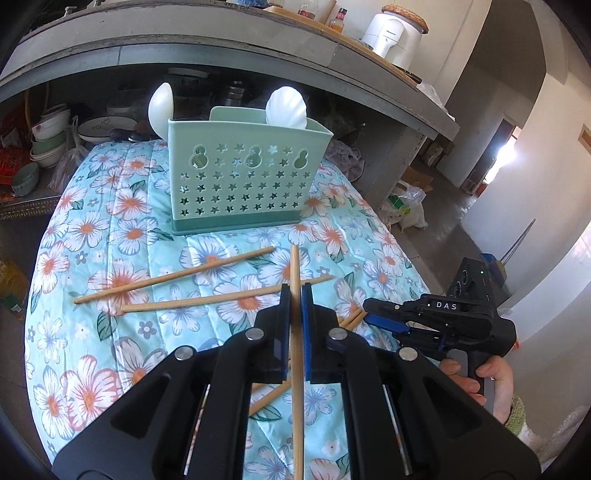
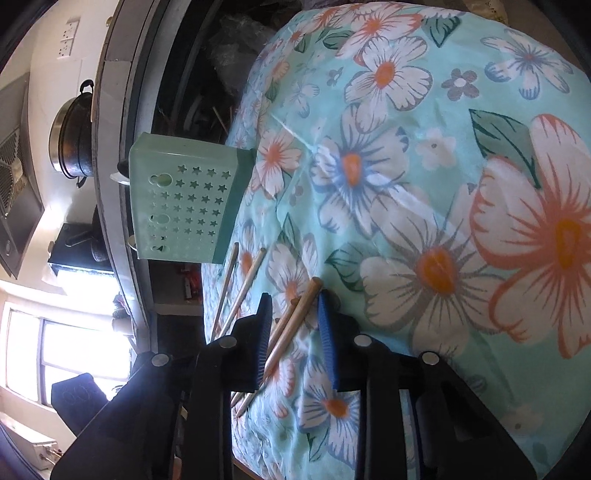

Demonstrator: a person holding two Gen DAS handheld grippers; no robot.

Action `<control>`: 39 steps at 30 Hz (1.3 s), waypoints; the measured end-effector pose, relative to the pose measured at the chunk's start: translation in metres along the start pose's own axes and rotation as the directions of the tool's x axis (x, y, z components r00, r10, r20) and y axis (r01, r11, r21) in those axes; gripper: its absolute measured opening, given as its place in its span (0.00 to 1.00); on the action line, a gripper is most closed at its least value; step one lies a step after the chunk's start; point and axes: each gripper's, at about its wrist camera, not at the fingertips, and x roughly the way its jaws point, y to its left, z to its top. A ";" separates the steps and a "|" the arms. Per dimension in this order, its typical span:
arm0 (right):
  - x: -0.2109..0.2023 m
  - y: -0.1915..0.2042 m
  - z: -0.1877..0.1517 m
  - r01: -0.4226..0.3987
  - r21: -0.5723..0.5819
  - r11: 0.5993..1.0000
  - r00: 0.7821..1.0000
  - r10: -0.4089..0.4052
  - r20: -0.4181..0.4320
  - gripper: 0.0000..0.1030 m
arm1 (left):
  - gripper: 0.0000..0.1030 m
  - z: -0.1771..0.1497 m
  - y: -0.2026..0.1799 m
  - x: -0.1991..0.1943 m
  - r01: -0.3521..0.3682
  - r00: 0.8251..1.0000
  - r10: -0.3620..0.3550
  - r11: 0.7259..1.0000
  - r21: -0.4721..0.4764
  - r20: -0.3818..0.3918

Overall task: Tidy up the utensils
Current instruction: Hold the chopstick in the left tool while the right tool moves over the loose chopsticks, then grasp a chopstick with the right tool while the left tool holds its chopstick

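A mint-green utensil holder [image 1: 242, 173] with star holes stands at the far side of the floral cloth [image 1: 110, 229]; two white spoons [image 1: 286, 109] stick up from it. My left gripper [image 1: 295, 295] is shut on one wooden chopstick [image 1: 295, 266] that runs up between its pads. Two more chopsticks [image 1: 177, 275] lie on the cloth ahead of it. My right gripper [image 2: 293, 308] is open, rolled on its side, with a pair of chopsticks [image 2: 295, 314] lying between its fingers on the cloth. The holder also shows in the right wrist view [image 2: 188, 199].
A grey counter [image 1: 258, 48] overhangs behind the table, with bowls [image 1: 48, 136] stacked on a shelf to the left. A white appliance [image 1: 393, 33] and bottles stand on top. Bags lie on the floor at right [image 1: 406, 206]. A pot [image 2: 72, 136] stands on the counter.
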 end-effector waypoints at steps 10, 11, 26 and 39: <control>-0.014 -0.002 0.000 -0.009 -0.029 1.000 0.999 0.011 0.047 0.10 | 0.04 -0.003 0.009 0.000 -0.008 1.000 0.008 1.000 -0.013 -0.001; -0.018 0.000 0.001 -0.003 -0.035 0.999 0.998 0.005 0.066 0.10 | 0.04 -0.003 0.010 0.000 -0.009 1.000 0.009 1.000 -0.014 0.001; -0.018 -0.010 0.011 0.064 0.026 0.998 0.994 -0.066 0.083 0.20 | 0.04 -0.002 0.013 0.003 -0.009 1.000 0.009 1.000 -0.014 -0.005; -0.004 -0.006 0.016 0.040 0.034 0.999 0.994 -0.043 0.103 0.12 | 0.04 -0.003 0.013 0.005 -0.019 1.000 0.019 1.000 -0.015 -0.015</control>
